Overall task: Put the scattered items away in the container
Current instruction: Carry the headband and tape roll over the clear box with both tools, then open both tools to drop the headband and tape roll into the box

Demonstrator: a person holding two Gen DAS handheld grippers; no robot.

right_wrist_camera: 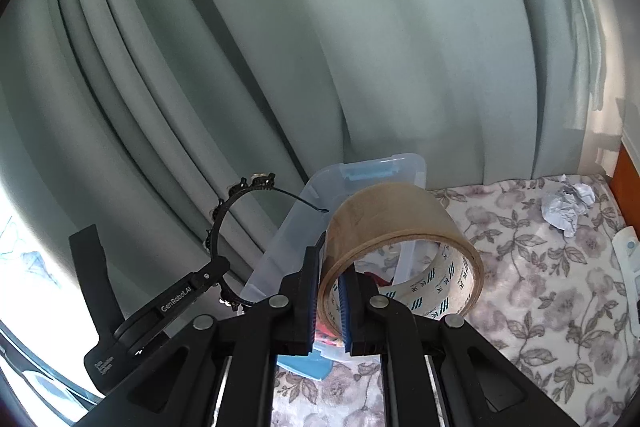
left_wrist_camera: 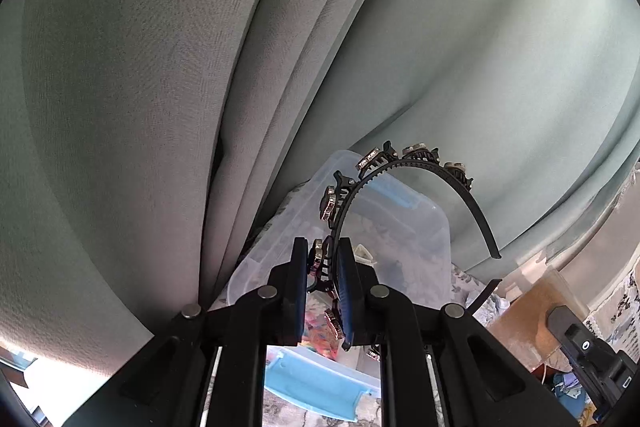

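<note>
Left wrist view has the left tongs [left_wrist_camera: 322, 291] clamped on the headband [left_wrist_camera: 404, 179], the right tongs [right_wrist_camera: 329, 297] pinching the tape roll [right_wrist_camera: 400, 223], both above the container [left_wrist_camera: 432, 227]; lowering and releasing likely come next.

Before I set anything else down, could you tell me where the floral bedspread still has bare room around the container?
The floral bedspread lies bare between the clear container and the crumpled paper, and toward the camera. Crowded: over the container, where the left gripper holds the headband and the right gripper the tape roll.
</note>
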